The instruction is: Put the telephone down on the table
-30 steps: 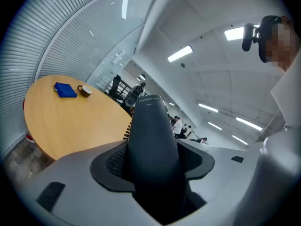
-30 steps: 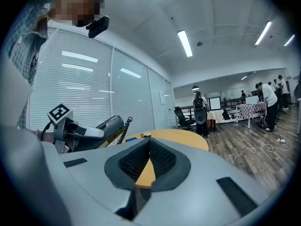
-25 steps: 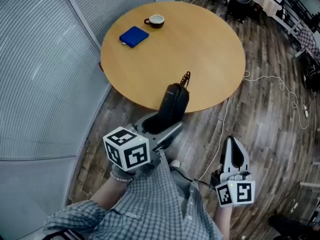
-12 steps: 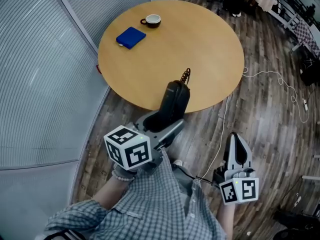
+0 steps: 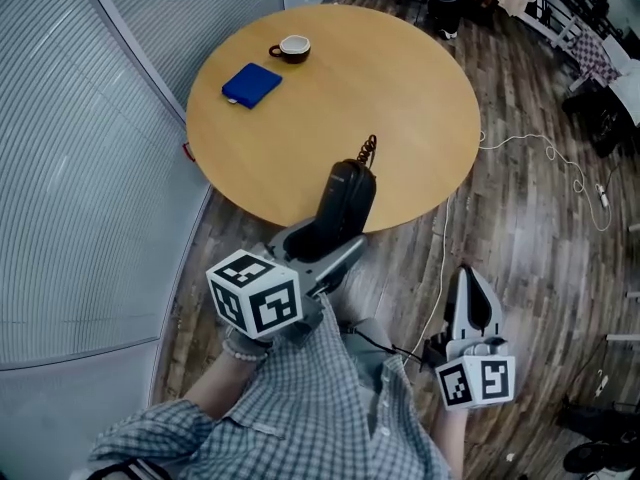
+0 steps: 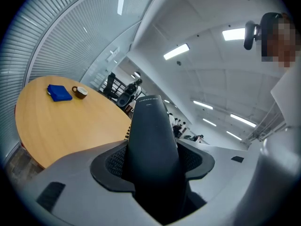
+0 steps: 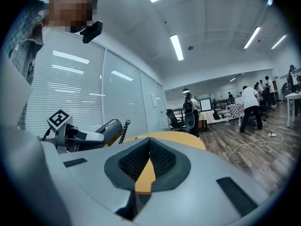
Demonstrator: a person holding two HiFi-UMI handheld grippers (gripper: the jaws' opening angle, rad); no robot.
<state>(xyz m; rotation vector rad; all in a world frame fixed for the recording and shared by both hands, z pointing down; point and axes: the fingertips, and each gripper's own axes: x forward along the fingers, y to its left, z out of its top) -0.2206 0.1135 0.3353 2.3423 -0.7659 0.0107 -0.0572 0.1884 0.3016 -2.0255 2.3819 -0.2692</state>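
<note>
Since a second ago the right hand-held gripper [image 5: 468,280] [image 7: 149,160] has dropped slightly in the head view; its jaws are closed together with nothing between them. The left hand-held gripper [image 5: 325,243] [image 6: 155,161] stays clamped on the black telephone handset [image 5: 348,198] [image 6: 150,135], held up at the near edge of the round light-wood tabletop [image 5: 400,98] [image 6: 56,126]. A blue rectangular pad [image 5: 251,84] and a dark cup [image 5: 293,46] lie far left.

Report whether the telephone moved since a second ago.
No. The telephone crosses the near edge of the table as before, in the left hand-held gripper.
</note>
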